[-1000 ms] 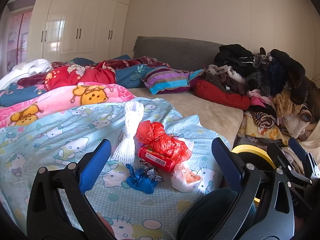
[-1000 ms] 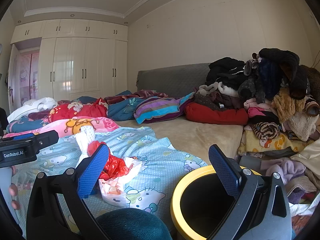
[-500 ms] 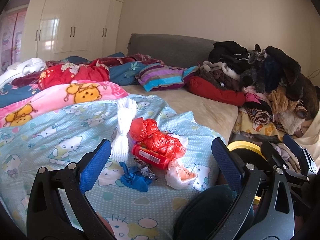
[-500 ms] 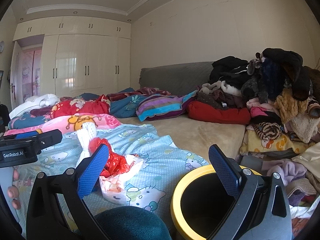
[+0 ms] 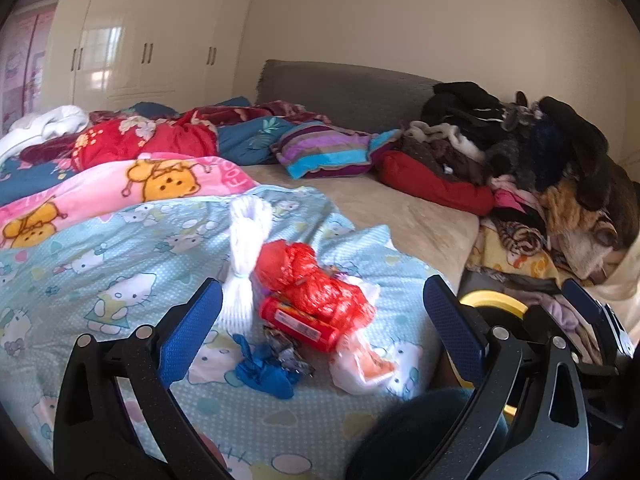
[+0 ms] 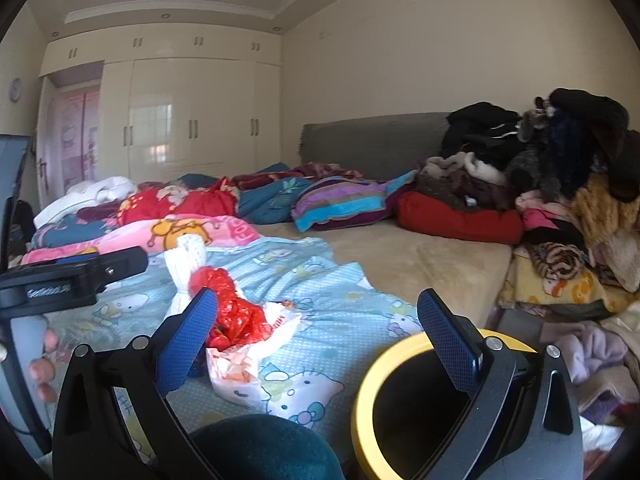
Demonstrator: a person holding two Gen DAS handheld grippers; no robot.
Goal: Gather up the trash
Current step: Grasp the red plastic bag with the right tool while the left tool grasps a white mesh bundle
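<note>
Trash lies in a heap on the light blue Hello Kitty blanket (image 5: 100,280): a white foam net sleeve (image 5: 246,256), a crumpled red plastic bag (image 5: 316,284), a red tube (image 5: 298,326), a blue scrap (image 5: 264,372), a foil wrapper (image 5: 288,350) and a white plastic bag (image 5: 360,364). My left gripper (image 5: 322,324) is open and empty, just short of the heap. My right gripper (image 6: 316,336) is open and empty, above the black bin with a yellow rim (image 6: 384,364) by the bed's edge. The red bag (image 6: 236,312) and white bag (image 6: 244,364) also show in the right wrist view.
A big pile of clothes (image 5: 540,184) fills the right side of the bed. Pillows and blankets (image 5: 328,148) lie at the back by the grey headboard (image 5: 344,92). A white wardrobe (image 6: 188,120) covers the far wall. The left gripper's body (image 6: 68,280) shows at the right view's left edge.
The left gripper has moved a little closer to the trash heap, which sits larger in its view. The right gripper has barely moved. Both stay open.
</note>
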